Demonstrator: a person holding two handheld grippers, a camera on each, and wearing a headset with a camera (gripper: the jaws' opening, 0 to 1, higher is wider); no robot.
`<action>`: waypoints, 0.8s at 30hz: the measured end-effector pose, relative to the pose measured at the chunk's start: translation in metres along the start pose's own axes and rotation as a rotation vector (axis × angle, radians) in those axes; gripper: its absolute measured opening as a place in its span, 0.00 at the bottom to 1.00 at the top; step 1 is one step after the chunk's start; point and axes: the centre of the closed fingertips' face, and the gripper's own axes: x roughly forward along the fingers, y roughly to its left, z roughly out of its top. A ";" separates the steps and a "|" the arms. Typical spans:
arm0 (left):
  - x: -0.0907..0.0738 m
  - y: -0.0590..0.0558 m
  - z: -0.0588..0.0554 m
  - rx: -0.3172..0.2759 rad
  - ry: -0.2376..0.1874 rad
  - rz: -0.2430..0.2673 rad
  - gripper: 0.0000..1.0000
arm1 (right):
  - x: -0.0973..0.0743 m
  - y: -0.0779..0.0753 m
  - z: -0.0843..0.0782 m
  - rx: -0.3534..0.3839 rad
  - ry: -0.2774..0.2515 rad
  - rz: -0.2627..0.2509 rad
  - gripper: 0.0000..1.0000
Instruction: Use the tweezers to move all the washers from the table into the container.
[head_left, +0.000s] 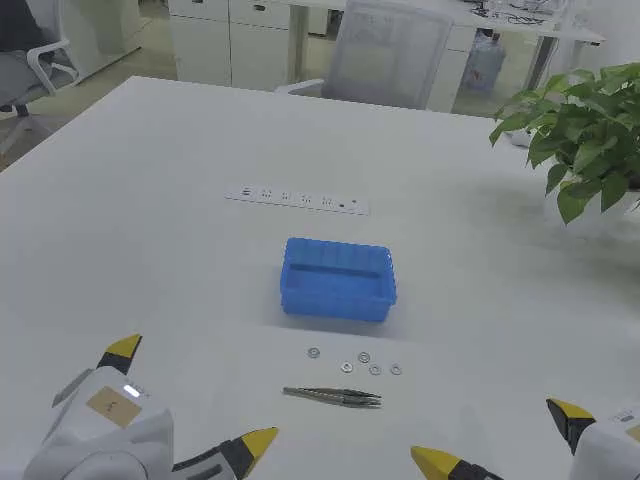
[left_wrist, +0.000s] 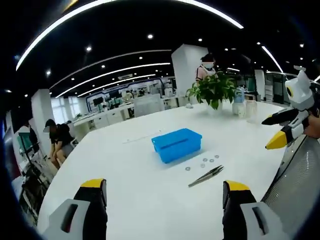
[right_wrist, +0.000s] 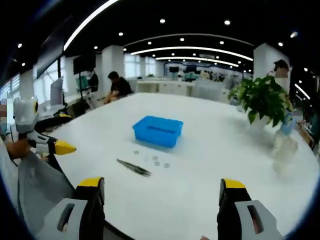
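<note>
Tweezers (head_left: 332, 396) lie flat on the white surface (head_left: 150, 200), close to me. In the head view their long side runs from 9 o'clock to 3 o'clock, and the 3 o'clock end sits a little nearer to me. That end looks a bit wider. I cannot tell which end is the tip.

Five small washers (head_left: 364, 357) sit in a loose row just past the tweezers, at 12 o'clock from them and not touching them. Past the washers, at 12 o'clock again, is the blue container (head_left: 337, 280). Its long side also goes from 9 to 3.

My left gripper (head_left: 190, 397) is at 7 o'clock in the head view and my right gripper (head_left: 503, 437) is at 5 o'clock. Both have their fingers spread wide. Both are well apart from the tweezers.

The head view lets me see a white power strip (head_left: 297, 198) beyond the container and a green plant (head_left: 585, 130) at 2 o'clock.

In the left gripper view the tweezers slant up toward 2 o'clock, and the right gripper comes in at 3 o'clock. In the right gripper view the tweezers slant down toward 4 o'clock, and the left gripper comes in at 9 o'clock. The gripper views also show me people (left_wrist: 59, 142) far back in the room.
</note>
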 end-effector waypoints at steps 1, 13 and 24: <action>0.000 0.000 0.000 0.000 -0.001 -0.001 0.97 | 0.000 0.000 0.000 0.003 0.001 0.000 0.92; 0.000 -0.002 0.000 0.013 0.005 -0.008 0.97 | 0.000 -0.002 -0.001 0.006 0.003 -0.009 0.92; 0.000 -0.003 0.000 0.013 0.005 -0.010 0.97 | 0.000 -0.003 -0.001 0.009 0.002 -0.010 0.92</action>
